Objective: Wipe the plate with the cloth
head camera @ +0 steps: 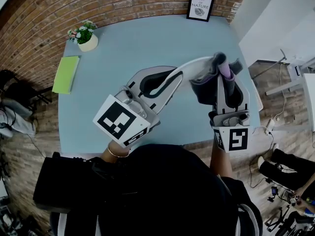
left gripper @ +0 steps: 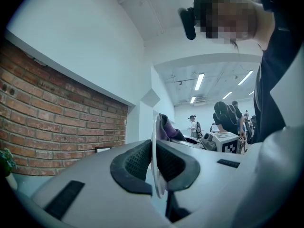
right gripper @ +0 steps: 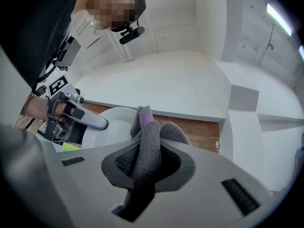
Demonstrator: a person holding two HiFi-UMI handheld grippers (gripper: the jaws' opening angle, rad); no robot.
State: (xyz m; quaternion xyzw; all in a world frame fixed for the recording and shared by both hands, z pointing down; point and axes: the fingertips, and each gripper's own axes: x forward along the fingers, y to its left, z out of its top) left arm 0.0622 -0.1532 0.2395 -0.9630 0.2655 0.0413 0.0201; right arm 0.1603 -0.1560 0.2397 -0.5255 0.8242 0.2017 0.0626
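Two grippers are up over the near side of the blue table (head camera: 123,48), and we note both are loaded. The left gripper (head camera: 158,84) has its jaws closed down narrow on the white plate (head camera: 194,63), the dark pads pinching the rim from either side. In the left gripper view the plate (left gripper: 155,134) stands on edge between the pads, seen almost edge-on as a thin pale line rising past the left gripper (left gripper: 156,164). The right gripper (head camera: 224,76) is clamped on the cloth (head camera: 209,82), a grey bundle with a purple fold. In the right gripper view the cloth (right gripper: 151,134) fills the gap between the jaws of the right gripper (right gripper: 148,164) and bulges out above them. Beyond it we see the plate (right gripper: 107,127) face-on, its right edge covered by the cloth, with the left gripper (right gripper: 78,115) holding it from the left. From the head view the cloth sits at the plate's right end, seemingly touching it. Both are held in the air, clear of the tabletop. On the far side of the table we log a potted plant (head camera: 85,35), a green sheet (head camera: 66,73) and a framed picture (head camera: 200,7) against the brick wall (head camera: 74,9).
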